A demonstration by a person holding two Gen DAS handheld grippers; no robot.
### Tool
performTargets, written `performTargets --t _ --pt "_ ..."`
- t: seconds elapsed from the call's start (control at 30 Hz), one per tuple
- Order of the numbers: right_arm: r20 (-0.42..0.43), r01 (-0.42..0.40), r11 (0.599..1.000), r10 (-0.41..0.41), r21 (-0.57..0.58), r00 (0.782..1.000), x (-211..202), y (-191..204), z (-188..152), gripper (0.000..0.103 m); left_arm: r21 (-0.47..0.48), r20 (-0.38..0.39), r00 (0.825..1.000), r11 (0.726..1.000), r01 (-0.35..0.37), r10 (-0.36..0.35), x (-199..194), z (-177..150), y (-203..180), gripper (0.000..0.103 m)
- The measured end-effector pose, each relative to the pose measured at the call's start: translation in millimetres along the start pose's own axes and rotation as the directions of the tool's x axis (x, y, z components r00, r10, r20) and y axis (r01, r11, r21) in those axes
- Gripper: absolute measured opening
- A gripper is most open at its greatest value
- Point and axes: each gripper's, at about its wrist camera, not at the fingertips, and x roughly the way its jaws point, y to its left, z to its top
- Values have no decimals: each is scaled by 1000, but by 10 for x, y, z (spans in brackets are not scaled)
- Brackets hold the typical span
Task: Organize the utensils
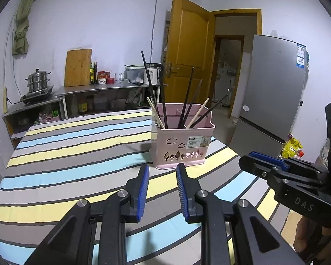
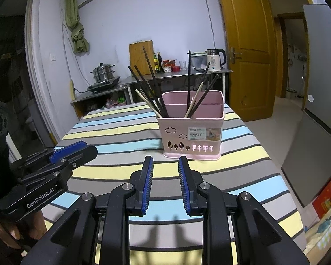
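Observation:
A pink utensil basket (image 1: pixel 180 145) (image 2: pixel 192 132) stands upright on the striped tablecloth (image 1: pixel 77 154) (image 2: pixel 112 132). Several black and pale wooden chopsticks (image 1: pixel 187 101) (image 2: pixel 152 88) stick out of its compartments, leaning left and right. My left gripper (image 1: pixel 162 170) is open and empty, hovering just in front of the basket. My right gripper (image 2: pixel 165 161) is open and empty, also in front of the basket. The right gripper also shows in the left wrist view (image 1: pixel 264 161), and the left gripper in the right wrist view (image 2: pixel 77 150).
A steel counter (image 1: pixel 94 89) behind the table holds a steamer pot (image 1: pixel 37 81), cutting board (image 1: pixel 78 67), bottles and a kettle (image 2: pixel 215 59). A grey fridge (image 1: pixel 273 88) stands to the right. A yellow door (image 1: pixel 189 50) is open.

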Motion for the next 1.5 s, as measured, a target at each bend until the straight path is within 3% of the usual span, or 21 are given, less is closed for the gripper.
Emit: performTargets --t 1.5 --pt "-10 1 1000 -1 -6 1000 31 -1 -27 24 -9 -7 1000 1000 22 -22 103 -48 -4 25"
